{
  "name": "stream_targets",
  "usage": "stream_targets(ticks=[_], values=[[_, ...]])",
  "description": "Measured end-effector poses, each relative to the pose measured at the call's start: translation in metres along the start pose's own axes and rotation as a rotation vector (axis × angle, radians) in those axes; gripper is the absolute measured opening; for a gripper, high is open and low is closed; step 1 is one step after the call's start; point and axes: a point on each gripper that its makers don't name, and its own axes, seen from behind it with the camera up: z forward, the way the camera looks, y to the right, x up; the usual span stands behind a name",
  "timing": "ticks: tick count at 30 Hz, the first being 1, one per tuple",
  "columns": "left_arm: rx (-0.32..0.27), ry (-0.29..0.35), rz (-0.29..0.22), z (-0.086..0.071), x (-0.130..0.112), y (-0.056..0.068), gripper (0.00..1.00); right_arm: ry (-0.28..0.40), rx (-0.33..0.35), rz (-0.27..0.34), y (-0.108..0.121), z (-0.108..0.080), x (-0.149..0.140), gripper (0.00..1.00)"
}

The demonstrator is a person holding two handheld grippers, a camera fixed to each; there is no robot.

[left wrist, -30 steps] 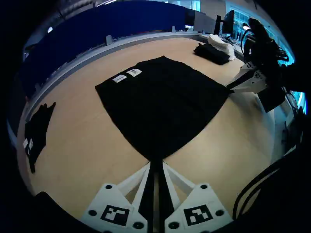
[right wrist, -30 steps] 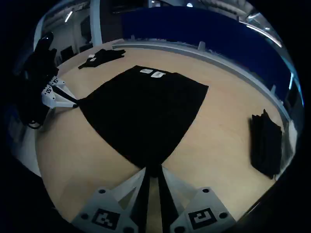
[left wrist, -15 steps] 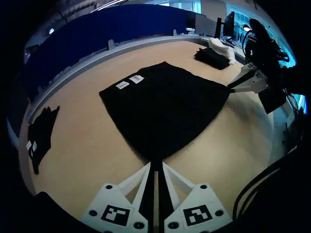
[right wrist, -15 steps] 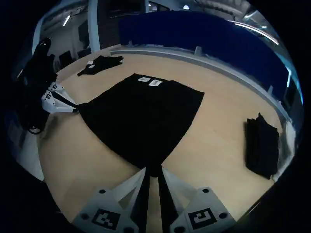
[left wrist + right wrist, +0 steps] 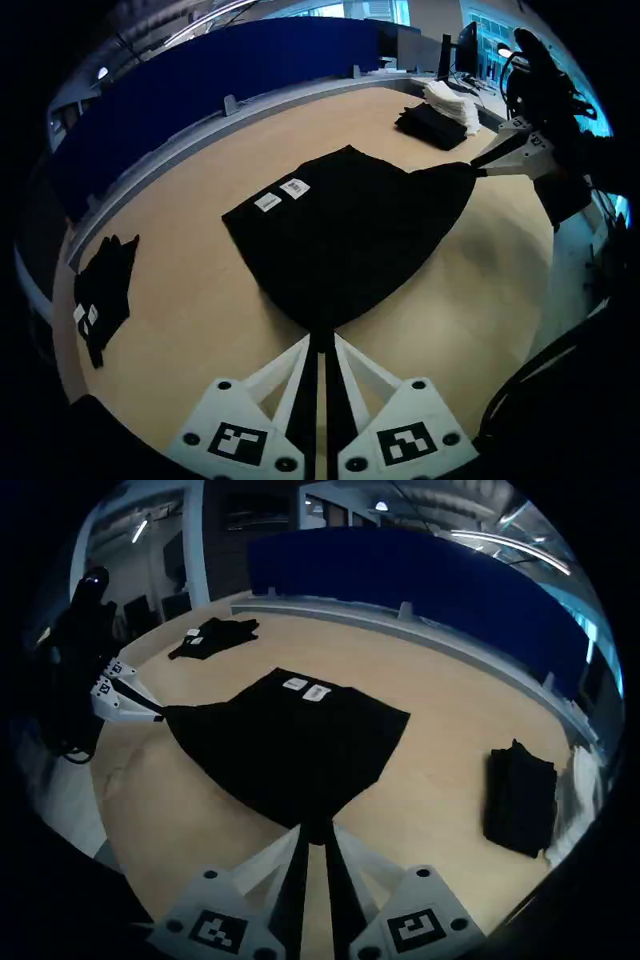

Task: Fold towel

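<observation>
A large, matte black towel (image 5: 344,232) of soft woven cloth is spread across a smooth, light wooden tabletop (image 5: 184,320). Its far edge lies flat on the wood. Two small white rectangular labels (image 5: 282,194) are seen near that far edge. The cloth narrows to a point at each held corner, so a fan-like outline is formed, and shallow folds are visible near the right-hand corner. The table is bounded at the back by a pale curved rim and a dark blue partition wall (image 5: 200,72).

In the left gripper view, a neatly folded pile of black cloth (image 5: 430,126) and a stack of white cloth (image 5: 452,96) beside it are seen on the far right of the table. A crumpled black garment (image 5: 104,292) with white tags lies on the left, well apart from the towel.

The white plastic fingers of the left gripper (image 5: 322,340) are pressed together, and one near corner of the towel is pinched between their tips. The same gripper is seen from farther off in the right gripper view (image 5: 160,714), where the corner is drawn taut. The right gripper (image 5: 318,832) is likewise closed, with the other near corner clamped between its fingertips. In the left gripper view it (image 5: 478,164) is seen holding that corner raised off the table, and a soft shadow is cast on the wood beneath.
</observation>
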Motion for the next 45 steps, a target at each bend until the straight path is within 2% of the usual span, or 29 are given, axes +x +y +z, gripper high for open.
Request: stream_targets(ticks=[3,12,18,24,33,39,45], values=[[-0.001,0.003,-0.001,-0.010,0.007,0.002,0.06,0.008,-0.005,-0.001,-0.002,-0.010,0.008,0.14],[-0.018,0.024,-0.055,-0.038,0.033,0.009,0.06,0.039,-0.010,0.011,-0.005,-0.043,0.031,0.14],[-0.023,0.026,-0.054,-0.043,0.036,0.010,0.06,0.028,-0.004,-0.002,-0.006,-0.051,0.031,0.14],[-0.017,0.021,-0.045,-0.042,0.037,0.010,0.06,0.022,-0.001,-0.009,-0.006,-0.049,0.032,0.14],[-0.010,0.009,-0.078,-0.033,0.047,0.003,0.06,0.017,0.002,0.009,0.000,-0.038,0.037,0.14],[-0.009,0.003,-0.094,-0.019,0.060,-0.006,0.06,0.012,-0.009,0.015,0.015,-0.021,0.047,0.14],[-0.001,-0.023,-0.118,-0.003,0.067,-0.021,0.06,0.015,-0.023,0.023,0.036,0.000,0.059,0.14]])
